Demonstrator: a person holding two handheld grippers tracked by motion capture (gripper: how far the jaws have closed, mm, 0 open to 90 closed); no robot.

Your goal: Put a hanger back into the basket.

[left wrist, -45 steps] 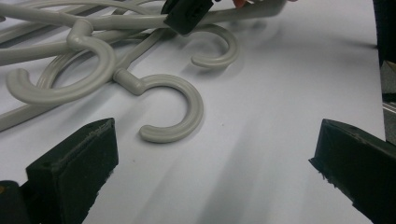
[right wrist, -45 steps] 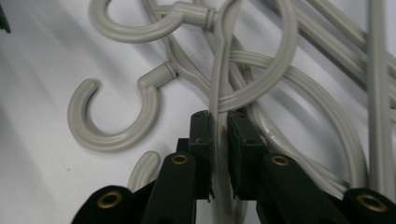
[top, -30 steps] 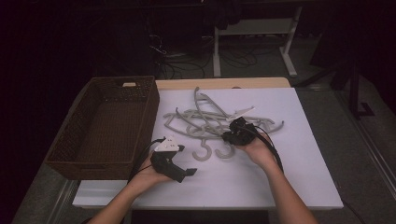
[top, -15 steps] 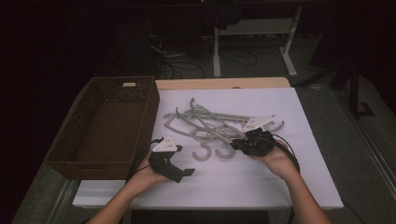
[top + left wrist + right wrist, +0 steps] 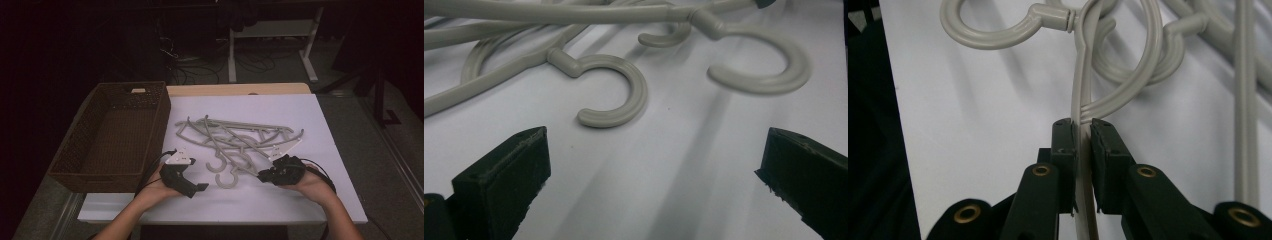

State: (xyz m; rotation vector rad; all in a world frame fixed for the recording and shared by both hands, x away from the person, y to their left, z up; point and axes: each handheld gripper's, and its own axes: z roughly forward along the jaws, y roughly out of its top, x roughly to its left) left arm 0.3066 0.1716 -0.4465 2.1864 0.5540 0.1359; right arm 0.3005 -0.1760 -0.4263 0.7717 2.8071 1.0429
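High view first: right gripper [image 5: 264,176] now pulled back toward the near right of the white table [image 5: 330,140], farther from the pile than half a second ago, dragging one grey hanger [image 5: 280,150] by its arm. Left gripper [image 5: 196,186] much where it was, low on the near left, just beside the wicker basket [image 5: 75,150].

Right gripper view: fingers [image 5: 1064,150] squeezed narrow on a flat, ribbed plastic hanger bar [image 5: 1082,100], smooth round hooks [image 5: 998,30] curling just beyond. Left gripper view: blocky matte-black fingers [image 5: 504,175] spread wide, nothing between them, a C-shaped hook [image 5: 624,95] lying on the table ahead.

Remaining hangers [image 5: 225,135] tangled mid-table, all pale grey, thin curved arms. Basket dark brown, woven, rectangular, at the table's left edge.
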